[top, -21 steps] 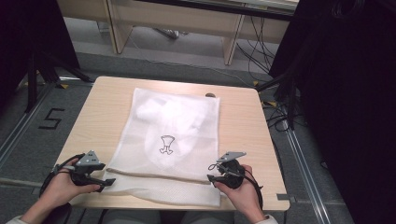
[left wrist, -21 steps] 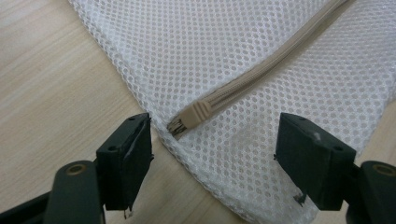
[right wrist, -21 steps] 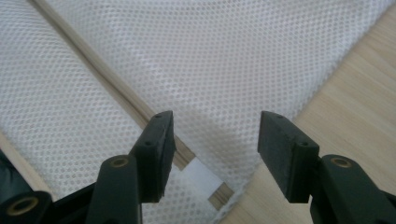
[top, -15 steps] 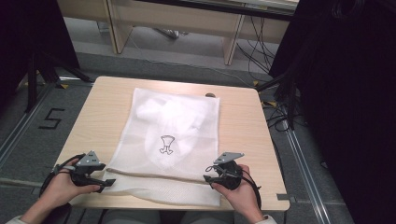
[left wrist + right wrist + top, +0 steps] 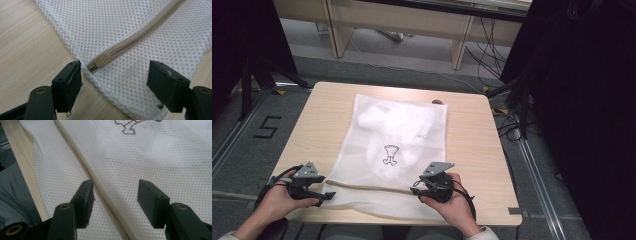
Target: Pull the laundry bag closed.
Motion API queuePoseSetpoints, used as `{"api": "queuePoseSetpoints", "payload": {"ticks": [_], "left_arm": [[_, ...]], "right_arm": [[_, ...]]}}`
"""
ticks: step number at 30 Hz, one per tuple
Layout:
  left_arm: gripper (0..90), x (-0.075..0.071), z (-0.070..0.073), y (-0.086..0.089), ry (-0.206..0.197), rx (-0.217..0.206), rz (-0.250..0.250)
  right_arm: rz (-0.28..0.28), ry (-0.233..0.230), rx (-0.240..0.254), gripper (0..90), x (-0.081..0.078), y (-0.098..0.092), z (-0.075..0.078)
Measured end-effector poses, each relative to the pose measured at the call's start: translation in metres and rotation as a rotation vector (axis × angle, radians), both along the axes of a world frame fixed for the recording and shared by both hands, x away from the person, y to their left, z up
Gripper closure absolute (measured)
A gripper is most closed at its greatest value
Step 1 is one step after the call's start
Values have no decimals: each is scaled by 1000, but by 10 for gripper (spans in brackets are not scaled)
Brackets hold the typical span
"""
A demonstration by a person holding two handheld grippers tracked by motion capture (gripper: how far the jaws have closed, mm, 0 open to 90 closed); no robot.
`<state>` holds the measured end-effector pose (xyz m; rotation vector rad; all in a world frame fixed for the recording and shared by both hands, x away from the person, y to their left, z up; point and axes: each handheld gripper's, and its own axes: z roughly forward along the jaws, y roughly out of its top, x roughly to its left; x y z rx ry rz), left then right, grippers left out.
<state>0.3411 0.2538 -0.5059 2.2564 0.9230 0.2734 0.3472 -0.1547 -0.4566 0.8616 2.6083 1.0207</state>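
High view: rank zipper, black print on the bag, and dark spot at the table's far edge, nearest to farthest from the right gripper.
From the right gripper:
1. zipper, just left, near edge of mesh bag.
2. black print, mid-bag, farther up.
3. dark spot, at the table's far edge.

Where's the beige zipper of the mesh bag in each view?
High view: the zipper runs across the near end of the white mesh bag, between the two grippers.
Left gripper view: from upper right down to its end at centre, just ahead of the open jaws.
Right gripper view: a diagonal from top left to bottom centre, between the jaws.
Shared landmark: the zipper's end.
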Motion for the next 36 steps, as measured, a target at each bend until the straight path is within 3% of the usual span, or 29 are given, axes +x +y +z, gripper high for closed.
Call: {"api": "queuePoseSetpoints", "payload": {"ticks": [8,9,11,13,16,17,21,36], "left_arm": [[270,0,0,0,11,-7,-13],[270,0,0,0,5,-3,-9],[271,0,0,0,7,-4,-13],[272,0,-1,0,12,-9,-12],[275,0,-1,0,9,-1,-25],[275,-1,-1,-1,13,-2,-22],[276,-1,-1,0,26,-16,-6],[274,-2,-1,2,37,-39,-4]], "right_arm": [[63,-11,-1,501,0,28,2],[101,-10,-12,507,1,35,2],[116,-26,5,518,2,45,1],[97,-15,1,524,0,49,2],[157,-18,1,563,2,62,3],[149,-11,6,570,0,67,3],[203,-22,3,599,3,88,3],[226,-25,10,635,16,123,6]]}}
